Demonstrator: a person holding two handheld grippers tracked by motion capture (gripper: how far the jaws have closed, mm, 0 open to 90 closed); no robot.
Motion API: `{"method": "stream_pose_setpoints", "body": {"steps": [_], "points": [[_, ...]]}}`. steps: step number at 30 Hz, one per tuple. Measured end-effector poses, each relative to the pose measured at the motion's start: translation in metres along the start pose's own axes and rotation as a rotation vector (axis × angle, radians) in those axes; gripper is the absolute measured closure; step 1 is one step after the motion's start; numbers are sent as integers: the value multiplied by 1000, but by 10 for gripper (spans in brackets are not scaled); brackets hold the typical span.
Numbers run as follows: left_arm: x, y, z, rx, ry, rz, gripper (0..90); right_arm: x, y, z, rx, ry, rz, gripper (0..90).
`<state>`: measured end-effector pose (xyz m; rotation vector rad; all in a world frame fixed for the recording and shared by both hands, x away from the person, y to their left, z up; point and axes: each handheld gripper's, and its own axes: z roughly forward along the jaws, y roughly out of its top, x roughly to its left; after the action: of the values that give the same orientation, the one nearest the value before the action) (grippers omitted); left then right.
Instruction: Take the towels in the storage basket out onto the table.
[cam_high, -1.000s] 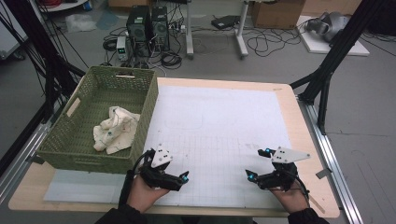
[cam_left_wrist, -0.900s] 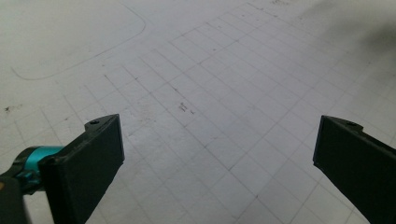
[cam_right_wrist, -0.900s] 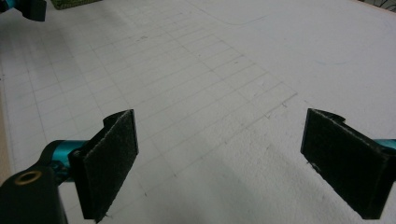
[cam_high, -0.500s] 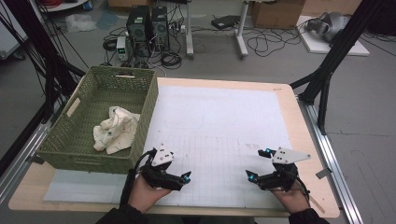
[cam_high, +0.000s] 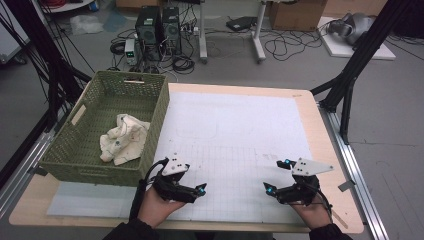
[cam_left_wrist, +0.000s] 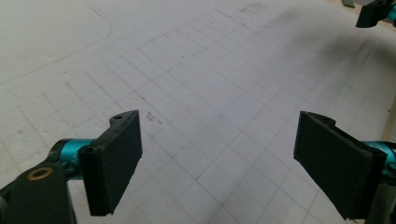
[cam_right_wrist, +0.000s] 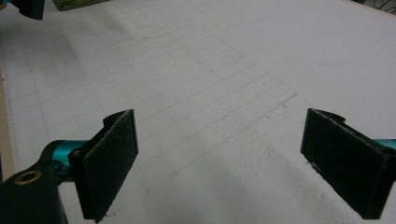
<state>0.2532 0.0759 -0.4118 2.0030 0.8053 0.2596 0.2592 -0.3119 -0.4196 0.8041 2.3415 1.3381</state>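
Observation:
My left gripper rests low over the near left part of the white gridded mat, held in a hand, and it is open. In the left gripper view its black jaws stand wide apart with bare mat between them. My right gripper sits over the near right part of the mat, also open. The right gripper view has its jaws spread wide with nothing between them. A white crumpled cloth lies inside the green woven basket at the table's left.
The wooden table edge borders the mat on the right. Black frame legs stand off the far right corner. Computers and cables lie on the floor beyond the table. A corner of the basket shows in the right gripper view.

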Motion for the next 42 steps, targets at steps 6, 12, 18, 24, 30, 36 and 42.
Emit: {"method": "stream_pose_setpoints", "body": {"steps": [6,12,18,24,30,36,42], "points": [[-1,2,0,10,-31,-4,177,-1,-1,-1,-4,-5,3,102],[2,4,1,19,-61,-22,184,-3,-1,-2,-6,-8,11,102],[2,6,4,35,-75,-24,190,-3,-2,-3,-7,-10,12,102],[1,9,7,37,-91,-33,210,-5,-2,-4,-9,-13,21,102],[4,11,10,41,-102,-44,218,-5,-3,-5,-13,-15,24,102],[7,16,12,40,-123,-72,224,-6,-3,-6,-15,-17,26,102],[11,28,10,27,-168,-111,228,-7,-3,-6,-16,-17,27,102]]}}
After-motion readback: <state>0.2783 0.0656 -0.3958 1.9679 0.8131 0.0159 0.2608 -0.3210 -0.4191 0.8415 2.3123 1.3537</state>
